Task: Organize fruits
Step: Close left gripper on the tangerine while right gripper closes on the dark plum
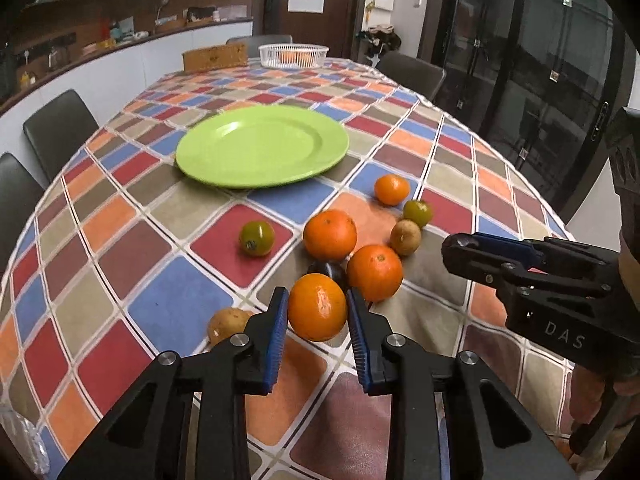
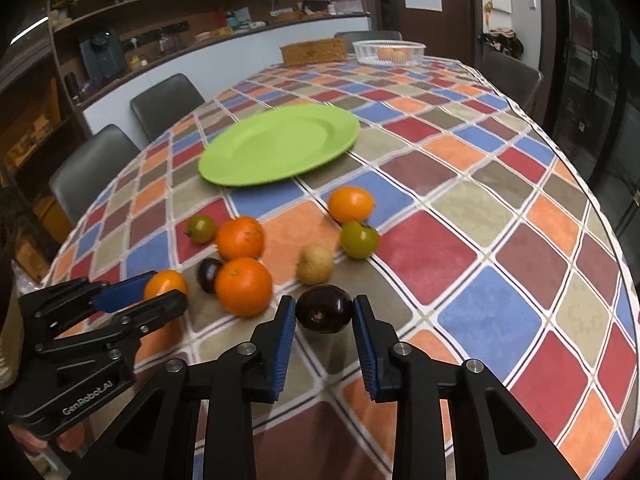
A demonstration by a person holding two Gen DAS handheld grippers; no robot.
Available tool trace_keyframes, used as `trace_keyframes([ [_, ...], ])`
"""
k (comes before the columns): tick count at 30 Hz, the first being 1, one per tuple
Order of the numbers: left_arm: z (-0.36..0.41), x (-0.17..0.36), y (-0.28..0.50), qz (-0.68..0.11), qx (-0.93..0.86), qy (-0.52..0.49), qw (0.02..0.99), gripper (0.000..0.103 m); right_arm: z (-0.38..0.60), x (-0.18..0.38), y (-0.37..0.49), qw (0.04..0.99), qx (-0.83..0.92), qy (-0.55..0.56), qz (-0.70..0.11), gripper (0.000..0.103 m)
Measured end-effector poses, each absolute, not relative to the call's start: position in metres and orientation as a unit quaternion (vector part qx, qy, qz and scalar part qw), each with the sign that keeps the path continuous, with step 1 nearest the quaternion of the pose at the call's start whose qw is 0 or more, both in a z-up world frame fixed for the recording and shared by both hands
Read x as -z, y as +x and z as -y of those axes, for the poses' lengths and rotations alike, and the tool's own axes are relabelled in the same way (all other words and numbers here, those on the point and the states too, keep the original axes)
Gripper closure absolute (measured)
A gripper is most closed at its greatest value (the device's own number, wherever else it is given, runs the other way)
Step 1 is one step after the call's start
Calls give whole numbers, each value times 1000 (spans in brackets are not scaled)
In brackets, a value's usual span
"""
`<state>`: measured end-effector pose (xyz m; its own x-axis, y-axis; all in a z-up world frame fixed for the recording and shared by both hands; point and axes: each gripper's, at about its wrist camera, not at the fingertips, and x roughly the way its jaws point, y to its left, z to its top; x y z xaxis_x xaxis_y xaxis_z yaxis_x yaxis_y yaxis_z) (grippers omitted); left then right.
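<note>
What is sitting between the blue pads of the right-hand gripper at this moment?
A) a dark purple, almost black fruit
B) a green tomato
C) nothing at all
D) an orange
A: in the right wrist view, the right gripper has its blue pads on either side of the dark purple fruit, while the orange sits between the pads of the left gripper.

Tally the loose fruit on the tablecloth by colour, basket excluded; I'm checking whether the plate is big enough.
orange fruits: 4
green fruits: 2
tan fruits: 2
dark purple fruits: 2
Total: 10
</note>
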<state>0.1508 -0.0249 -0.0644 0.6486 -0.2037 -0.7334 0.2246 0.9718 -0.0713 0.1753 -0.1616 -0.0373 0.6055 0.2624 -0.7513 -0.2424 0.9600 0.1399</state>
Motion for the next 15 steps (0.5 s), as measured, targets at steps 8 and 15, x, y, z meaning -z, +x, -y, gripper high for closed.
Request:
trace_keyframes([
  [8,18,36,156,-374,118,13,920,74,153,9,178,906,-168,22,-389,73],
  [15,10,8,173,-340,126,17,932,74,141,-20,193,915,-188,18,-357,73],
])
